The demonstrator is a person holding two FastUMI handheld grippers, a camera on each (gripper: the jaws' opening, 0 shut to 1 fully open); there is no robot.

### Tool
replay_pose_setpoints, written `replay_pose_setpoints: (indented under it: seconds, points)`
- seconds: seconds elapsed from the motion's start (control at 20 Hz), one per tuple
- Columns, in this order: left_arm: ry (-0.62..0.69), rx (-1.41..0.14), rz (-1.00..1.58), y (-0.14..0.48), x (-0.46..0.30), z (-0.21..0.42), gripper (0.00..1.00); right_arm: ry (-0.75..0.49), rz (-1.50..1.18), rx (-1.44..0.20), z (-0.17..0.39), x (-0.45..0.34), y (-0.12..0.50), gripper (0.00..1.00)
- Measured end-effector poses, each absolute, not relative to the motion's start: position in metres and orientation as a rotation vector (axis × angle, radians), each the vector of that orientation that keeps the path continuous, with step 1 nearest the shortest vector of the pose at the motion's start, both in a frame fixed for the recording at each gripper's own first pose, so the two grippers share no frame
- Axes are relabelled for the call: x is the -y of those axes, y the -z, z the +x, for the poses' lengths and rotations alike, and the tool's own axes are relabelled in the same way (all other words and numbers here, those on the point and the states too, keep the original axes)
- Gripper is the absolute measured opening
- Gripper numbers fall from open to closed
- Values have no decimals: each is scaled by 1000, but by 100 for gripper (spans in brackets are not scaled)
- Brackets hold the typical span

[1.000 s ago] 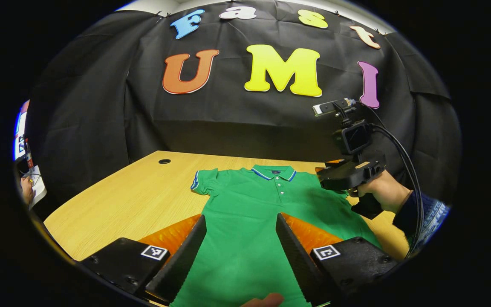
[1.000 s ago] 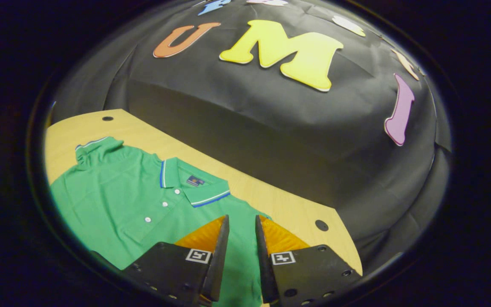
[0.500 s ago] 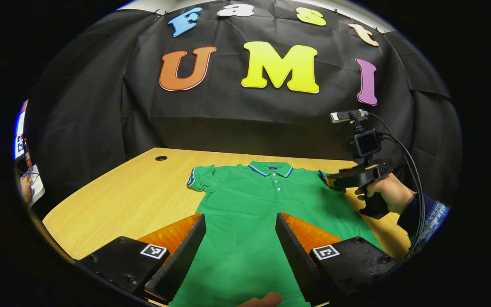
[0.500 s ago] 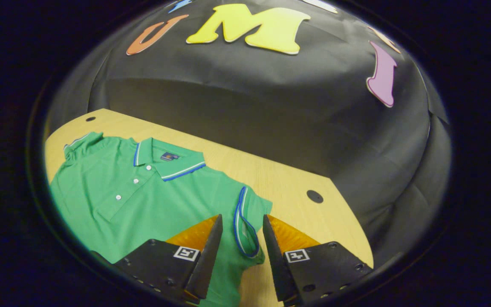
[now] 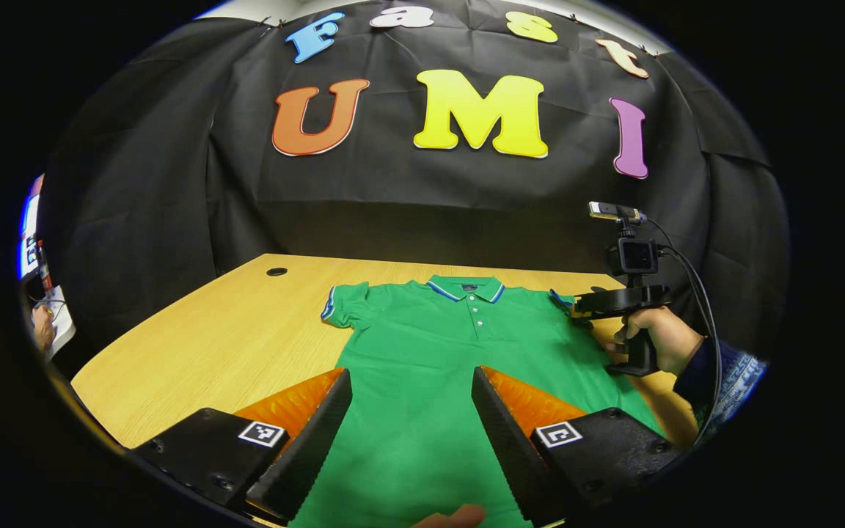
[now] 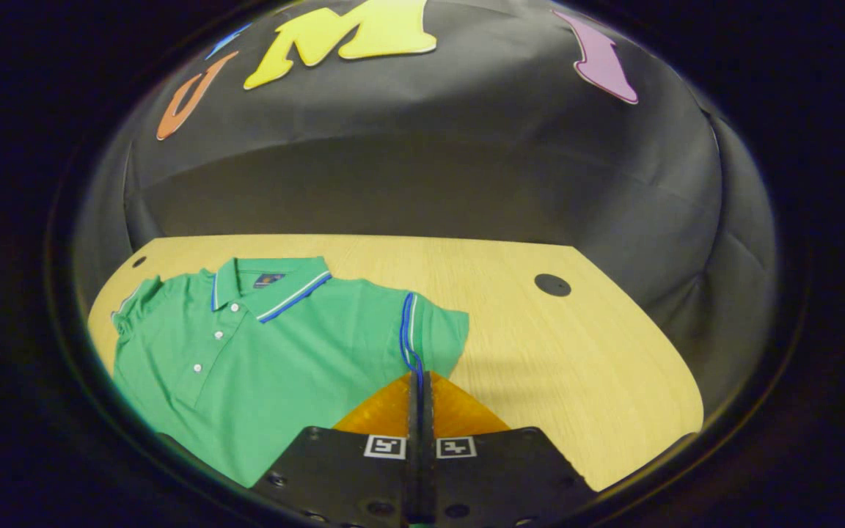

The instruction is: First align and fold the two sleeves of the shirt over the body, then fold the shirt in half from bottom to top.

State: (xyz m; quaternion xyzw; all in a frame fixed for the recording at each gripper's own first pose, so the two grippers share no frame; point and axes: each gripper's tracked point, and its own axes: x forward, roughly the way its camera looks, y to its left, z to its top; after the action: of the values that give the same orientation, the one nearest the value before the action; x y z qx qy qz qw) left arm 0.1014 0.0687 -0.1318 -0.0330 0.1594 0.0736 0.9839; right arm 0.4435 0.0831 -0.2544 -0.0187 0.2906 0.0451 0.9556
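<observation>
In the left gripper view, our left gripper [image 5: 411, 433] hovers with its fingers spread wide and empty over the lower body of the green shirt [image 5: 422, 411], which lies flat on the table [image 5: 210, 352] ahead of and between them; we judge it should wait there, ready to steady the cloth. In the right gripper view, our right gripper [image 6: 419, 389] has its fingers pressed together, pinching the striped cuff of the right sleeve [image 6: 433, 330] just ahead of the tips, so we should carry that cuff low across the body, keeping its edge straight.

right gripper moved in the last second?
Yes. In the left gripper view, the right gripper has dropped from above the green polo shirt and slid outward to the sleeve hem, judged against the collar. It has closed on that hem.
</observation>
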Motion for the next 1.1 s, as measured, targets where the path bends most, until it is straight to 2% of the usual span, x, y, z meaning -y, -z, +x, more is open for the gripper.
replay_pose_setpoints:
  seconds: [0.35,1.1]
  points:
    - [-150,-328,-70,133,-71,102,100,-119,-37,-507,442,-94,218,0]
    - [-169,-342,-83,139,-78,104,100,-321,38,-461,411,-197,185,1]
